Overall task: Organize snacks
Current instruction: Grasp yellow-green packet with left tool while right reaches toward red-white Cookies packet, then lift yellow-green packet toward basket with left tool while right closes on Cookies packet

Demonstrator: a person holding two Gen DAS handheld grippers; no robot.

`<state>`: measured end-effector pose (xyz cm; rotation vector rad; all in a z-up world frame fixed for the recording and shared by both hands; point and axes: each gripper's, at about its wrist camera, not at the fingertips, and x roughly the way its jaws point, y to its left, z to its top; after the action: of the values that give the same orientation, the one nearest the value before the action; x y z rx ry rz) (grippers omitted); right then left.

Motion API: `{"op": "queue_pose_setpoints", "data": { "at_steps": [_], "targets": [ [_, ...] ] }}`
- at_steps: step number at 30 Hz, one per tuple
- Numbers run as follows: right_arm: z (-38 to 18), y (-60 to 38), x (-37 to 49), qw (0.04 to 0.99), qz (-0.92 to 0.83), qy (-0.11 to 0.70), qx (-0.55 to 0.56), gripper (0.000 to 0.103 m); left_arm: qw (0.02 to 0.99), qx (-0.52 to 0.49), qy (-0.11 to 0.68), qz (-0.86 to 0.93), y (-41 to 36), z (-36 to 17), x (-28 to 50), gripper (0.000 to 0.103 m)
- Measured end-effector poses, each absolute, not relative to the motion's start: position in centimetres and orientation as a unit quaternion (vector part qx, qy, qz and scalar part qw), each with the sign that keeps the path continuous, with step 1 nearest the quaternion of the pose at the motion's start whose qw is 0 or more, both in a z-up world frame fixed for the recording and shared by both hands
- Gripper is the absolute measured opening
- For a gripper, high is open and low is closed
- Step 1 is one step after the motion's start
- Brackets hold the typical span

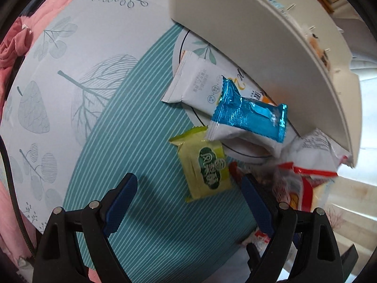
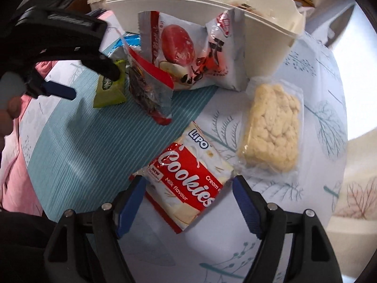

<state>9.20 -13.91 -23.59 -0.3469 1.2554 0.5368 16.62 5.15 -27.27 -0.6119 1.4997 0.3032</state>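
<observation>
Both grippers gape empty: the right gripper (image 2: 187, 185) straddles the cookie packet (image 2: 188, 176), the left gripper (image 1: 189, 186) hangs near the green packet (image 1: 203, 168).

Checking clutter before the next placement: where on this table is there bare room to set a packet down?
Bare room: the teal striped patch before the left gripper, left of the green packet; also the leaf-print cloth right of the puffed bar. Crowded: packets piled against the white bin, and the Cookies pack between the right gripper fingers.
</observation>
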Motion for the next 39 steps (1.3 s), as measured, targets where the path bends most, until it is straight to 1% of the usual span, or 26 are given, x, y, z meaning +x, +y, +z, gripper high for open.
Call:
{"op": "queue_pose_setpoints", "data": {
  "at_steps": [7,9,11,15,16,17,18,20,22,27,31,39],
  "targets": [
    [-24.1,-13.2,9.7,0.761,0.267,0.568,-0.164,0.077,0.679,-0.255,0.671,0.155,4.2,-28.3,18.8,0.089],
    [-24.1,-13.1,9.7,0.763,0.267,0.566,-0.163,0.077,0.676,-0.249,0.673,0.165,3.9,-28.4,19.4,0.087],
    [-24.1,-13.0,9.7,0.763,0.267,0.566,-0.161,0.077,0.671,-0.24,0.677,0.181,3.6,-28.5,19.7,0.079],
    [-24.0,-13.8,8.9,0.762,0.266,0.568,-0.16,0.077,0.665,-0.223,0.684,0.199,3.7,-28.5,20.4,0.07],
    [-24.0,-13.9,8.8,0.762,0.265,0.569,-0.158,0.075,0.665,-0.222,0.684,0.202,3.6,-28.5,20.6,0.066],
    [-23.7,-14.0,9.0,0.763,0.264,0.569,-0.157,0.073,0.664,-0.22,0.685,0.205,3.4,-28.4,20.6,0.061],
    [-23.7,-14.2,9.2,0.763,0.263,0.569,-0.157,0.072,0.664,-0.219,0.685,0.207,3.2,-28.3,20.7,0.059],
    [-23.1,-14.5,9.6,0.766,0.257,0.569,-0.153,0.065,0.665,-0.217,0.683,0.208,2.9,-28.0,21.0,0.048],
    [-22.6,-14.7,9.9,0.767,0.253,0.57,-0.15,0.06,0.668,-0.217,0.68,0.21,2.2,-27.7,21.4,0.04],
    [-22.2,-15.5,9.9,0.764,0.254,0.576,-0.144,0.052,0.668,-0.222,0.679,0.207,2.2,-27.5,21.4,0.038],
    [-22.0,-16.3,10.3,0.76,0.25,0.584,-0.137,0.044,0.66,-0.231,0.685,0.204,2.8,-27.8,19.7,0.038],
    [-21.1,-15.7,9.8,0.752,0.253,0.595,-0.129,0.022,0.643,-0.254,0.695,0.196,4.0,-27.8,16.8,0.037]
  ]
}}
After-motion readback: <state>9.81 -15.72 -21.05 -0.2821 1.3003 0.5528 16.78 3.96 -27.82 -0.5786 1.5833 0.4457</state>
